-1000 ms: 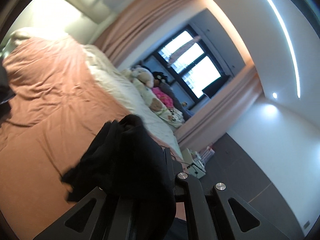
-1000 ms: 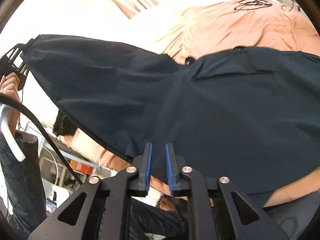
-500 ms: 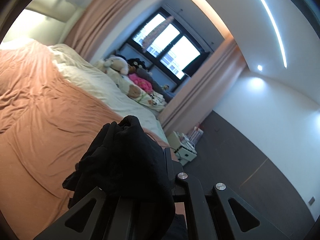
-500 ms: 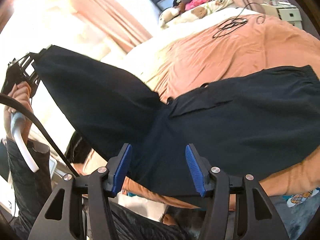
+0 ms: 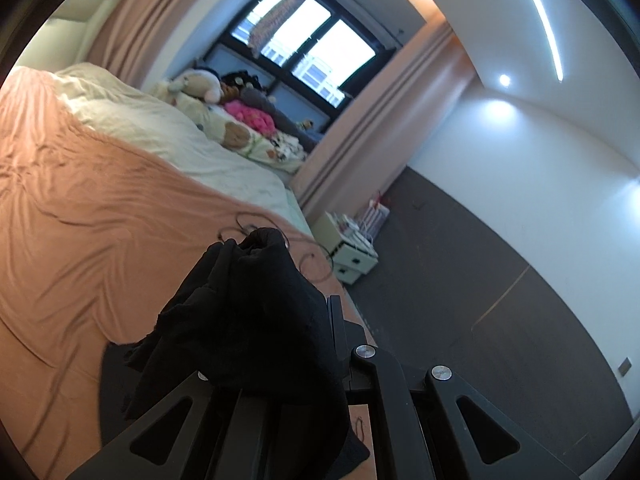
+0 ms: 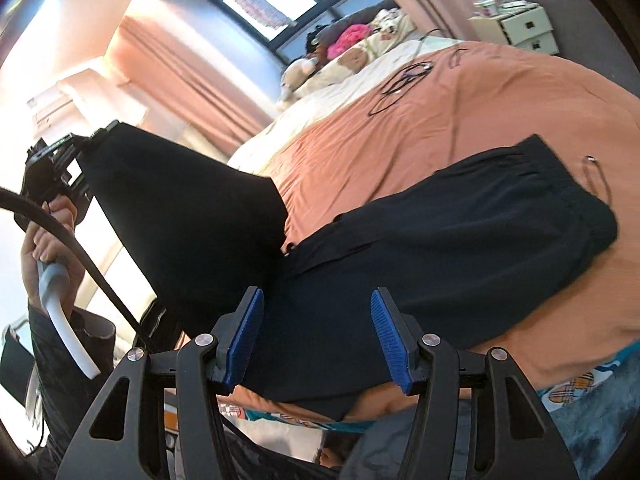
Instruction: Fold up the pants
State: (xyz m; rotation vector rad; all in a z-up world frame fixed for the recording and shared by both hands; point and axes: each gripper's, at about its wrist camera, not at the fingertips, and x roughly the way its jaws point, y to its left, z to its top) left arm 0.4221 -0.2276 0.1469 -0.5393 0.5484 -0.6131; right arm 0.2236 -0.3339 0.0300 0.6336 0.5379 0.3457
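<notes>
The black pants (image 6: 440, 248) lie across the orange bed cover (image 6: 460, 120), waistband at the right. One leg is lifted off the bed up to my left gripper (image 6: 86, 148) at the upper left, which is shut on its end. In the left wrist view that bunched black cloth (image 5: 248, 312) covers the left gripper (image 5: 288, 308) and hides its fingertips. My right gripper (image 6: 316, 300) stands open just above the pants near the crotch. Its blue pads (image 6: 244, 340) are wide apart and press on nothing.
Black cables (image 6: 404, 80) lie on the orange cover farther up the bed. Stuffed toys and pillows (image 5: 200, 88) sit at the head under the window. A white nightstand (image 5: 352, 248) stands beside the bed. A person's hand (image 6: 48, 240) holds the left gripper's handle.
The right gripper's jaws have opened wide and let go of the pants. The left gripper has swung sideways with the pant leg still in it. The waistband has come into the right wrist view.
</notes>
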